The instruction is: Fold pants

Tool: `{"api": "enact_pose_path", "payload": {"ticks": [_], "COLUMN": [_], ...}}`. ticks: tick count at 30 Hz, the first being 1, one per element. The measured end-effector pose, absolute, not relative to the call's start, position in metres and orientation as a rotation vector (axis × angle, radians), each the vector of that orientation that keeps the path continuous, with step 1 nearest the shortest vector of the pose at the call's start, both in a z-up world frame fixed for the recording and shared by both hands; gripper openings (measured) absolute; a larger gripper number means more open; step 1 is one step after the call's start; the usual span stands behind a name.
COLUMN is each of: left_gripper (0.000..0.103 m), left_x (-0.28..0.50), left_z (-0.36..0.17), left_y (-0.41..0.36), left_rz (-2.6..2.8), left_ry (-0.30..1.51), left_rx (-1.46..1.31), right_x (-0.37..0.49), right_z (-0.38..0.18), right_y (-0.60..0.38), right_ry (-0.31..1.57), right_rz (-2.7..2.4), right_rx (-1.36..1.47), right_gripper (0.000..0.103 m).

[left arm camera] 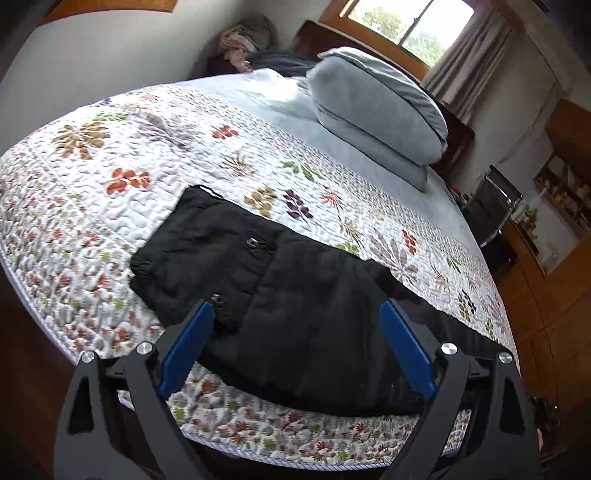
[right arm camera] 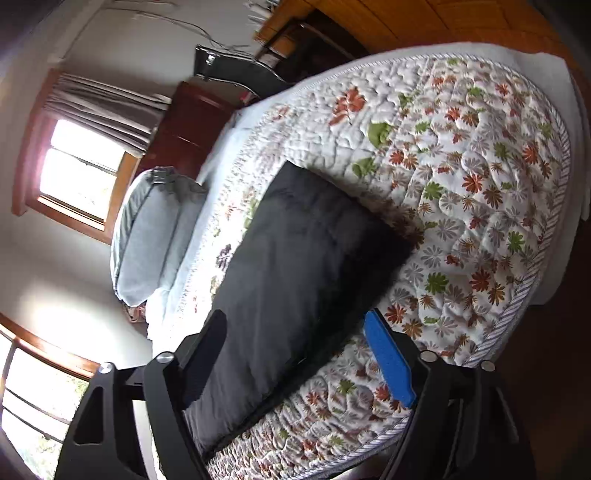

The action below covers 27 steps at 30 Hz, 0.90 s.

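Observation:
Black pants (left arm camera: 280,302) lie folded into a flat bundle on the floral quilt (left arm camera: 110,177) near the bed's front edge. Metal snaps show on a pocket flap. My left gripper (left arm camera: 297,312) is open, its blue-padded fingers (left arm camera: 188,347) spread wide just above the near side of the pants, holding nothing. In the right wrist view the same pants (right arm camera: 295,266) run away from the camera across the quilt (right arm camera: 461,166). My right gripper (right arm camera: 295,321) is open too, its fingers either side of the near end of the pants, holding nothing.
Two stacked grey-blue pillows (left arm camera: 376,110) lie at the head of the bed; they also show in the right wrist view (right arm camera: 151,229). A dark wooden headboard (right arm camera: 192,125), a window (left arm camera: 410,26) with curtains and wooden cabinets (left arm camera: 554,295) surround the bed. The bed edge (right arm camera: 517,306) is close by.

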State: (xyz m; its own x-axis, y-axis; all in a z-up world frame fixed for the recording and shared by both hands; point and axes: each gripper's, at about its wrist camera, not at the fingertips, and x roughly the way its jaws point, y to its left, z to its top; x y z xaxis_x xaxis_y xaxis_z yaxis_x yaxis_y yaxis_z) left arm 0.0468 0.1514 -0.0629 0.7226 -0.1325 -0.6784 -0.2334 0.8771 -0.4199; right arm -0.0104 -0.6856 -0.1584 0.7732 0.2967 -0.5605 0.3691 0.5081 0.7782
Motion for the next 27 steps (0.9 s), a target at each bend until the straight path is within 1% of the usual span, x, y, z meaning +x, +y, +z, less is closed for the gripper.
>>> {"api": "enact_pose_path", "payload": {"ticks": [2, 4, 5, 6, 7, 10, 11, 15, 16, 18, 21, 22, 23, 25, 27], "left_gripper": [0.092, 0.092, 0.092, 0.092, 0.092, 0.092, 0.092, 0.092, 0.094, 0.095, 0.098, 0.098, 0.098, 0.098, 0.098], "left_x": [0.061, 0.068, 0.071, 0.075, 0.078, 0.084, 0.086, 0.089, 0.090, 0.091, 0.093, 0.093, 0.093, 0.090, 0.085], "left_z": [-0.079, -0.098, -0.106, -0.114, -0.122, -0.142, -0.148, -0.158, -0.158, -0.159, -0.161, -0.160, -0.159, -0.156, -0.150], "left_y": [0.138, 0.133, 0.133, 0.132, 0.134, 0.144, 0.148, 0.153, 0.150, 0.144, 0.141, 0.142, 0.142, 0.143, 0.144], "left_rz": [0.067, 0.085, 0.102, 0.111, 0.128, 0.160, 0.175, 0.196, 0.200, 0.210, 0.216, 0.219, 0.220, 0.217, 0.227], "left_ry": [0.838, 0.887, 0.908, 0.925, 0.943, 0.988, 1.006, 1.024, 1.028, 1.037, 1.038, 1.036, 1.032, 1.026, 1.003], "left_rx": [-0.466, -0.423, -0.400, -0.376, -0.357, -0.358, -0.367, -0.362, -0.342, -0.297, -0.277, -0.278, -0.283, -0.296, -0.308], "right_x": [-0.003, 0.006, 0.010, 0.015, 0.020, 0.031, 0.032, 0.025, 0.023, 0.020, 0.017, 0.015, 0.011, 0.002, -0.009], "right_z": [-0.162, -0.165, -0.166, -0.167, -0.167, -0.160, -0.155, -0.131, -0.129, -0.135, -0.167, -0.172, -0.174, -0.169, -0.162], "right_y": [-0.686, -0.686, -0.685, -0.685, -0.684, -0.680, -0.679, -0.674, -0.673, -0.674, -0.680, -0.681, -0.681, -0.680, -0.680], "right_ry": [0.736, 0.747, 0.757, 0.764, 0.771, 0.780, 0.766, 0.699, 0.699, 0.725, 0.800, 0.800, 0.794, 0.762, 0.743], "right_rz": [-0.056, -0.050, -0.056, -0.059, -0.057, -0.059, -0.045, -0.008, -0.010, -0.031, -0.070, -0.061, -0.066, -0.055, -0.070], "right_rx": [1.067, 1.064, 1.059, 1.048, 1.032, 0.984, 0.976, 0.916, 0.906, 0.898, 0.917, 0.928, 0.933, 0.932, 0.928], "right_gripper": [0.069, 0.058, 0.055, 0.044, 0.029, 0.011, 0.010, 0.010, 0.010, 0.010, 0.011, 0.019, 0.024, 0.048, 0.063]}}
